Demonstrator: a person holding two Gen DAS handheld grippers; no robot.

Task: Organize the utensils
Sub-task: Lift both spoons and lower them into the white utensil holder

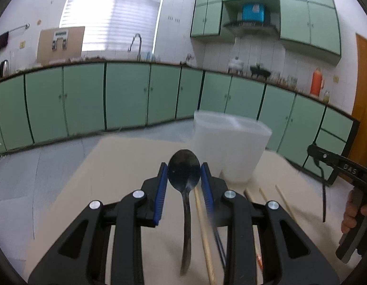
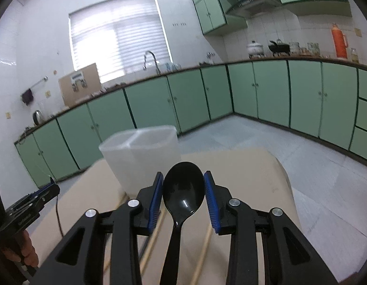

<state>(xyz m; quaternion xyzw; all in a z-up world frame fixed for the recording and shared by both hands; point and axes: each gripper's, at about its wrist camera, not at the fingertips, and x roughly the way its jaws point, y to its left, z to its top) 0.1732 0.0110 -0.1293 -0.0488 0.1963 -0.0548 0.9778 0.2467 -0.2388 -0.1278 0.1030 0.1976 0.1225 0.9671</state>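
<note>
My left gripper (image 1: 184,168) is shut on the bowl of a black spoon (image 1: 184,173), whose handle hangs down toward me above the beige table (image 1: 126,166). My right gripper (image 2: 183,185) is shut on a second black spoon (image 2: 183,190), held the same way. A translucent white two-compartment holder (image 1: 230,147) stands on the table just beyond the left gripper, to its right; in the right wrist view the holder (image 2: 140,156) stands ahead and to the left. Wooden chopsticks (image 1: 204,235) lie on the table below both grippers.
More chopsticks (image 1: 285,201) lie to the right on the table. The right hand-held gripper shows at the right edge (image 1: 344,168); the left one shows at the left edge (image 2: 34,201). Green cabinets (image 1: 126,95) line the walls; the table edges drop to a grey floor.
</note>
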